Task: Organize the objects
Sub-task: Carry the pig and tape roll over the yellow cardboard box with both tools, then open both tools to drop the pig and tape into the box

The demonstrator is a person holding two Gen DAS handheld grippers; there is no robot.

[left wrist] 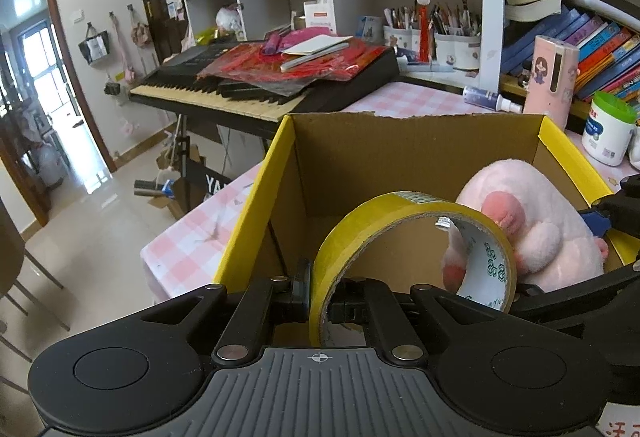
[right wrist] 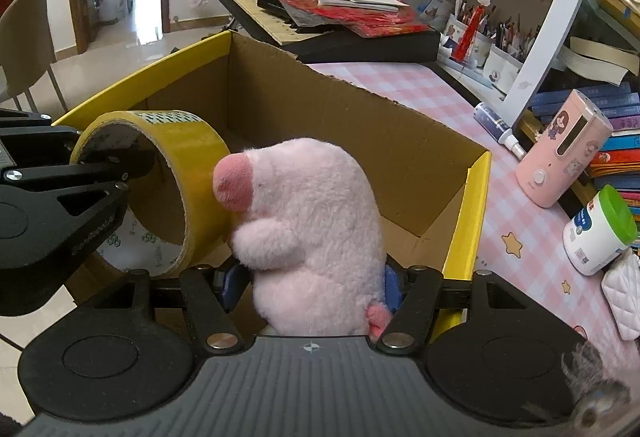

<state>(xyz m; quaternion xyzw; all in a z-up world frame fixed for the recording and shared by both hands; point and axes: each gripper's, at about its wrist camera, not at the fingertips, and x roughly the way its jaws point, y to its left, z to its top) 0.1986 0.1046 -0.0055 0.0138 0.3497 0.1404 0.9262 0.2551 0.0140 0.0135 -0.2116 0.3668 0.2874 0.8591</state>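
Right wrist only: pig's snout (right wrist: 232, 185).

left gripper (left wrist: 318, 297): clamped, level | right gripper (right wrist: 312, 285): clamped, level

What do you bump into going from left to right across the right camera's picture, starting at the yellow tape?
Yellow tape roll → pink plush pig → yellow right wall of the cardboard box → pink cartoon dispenser → white jar with the green lid.
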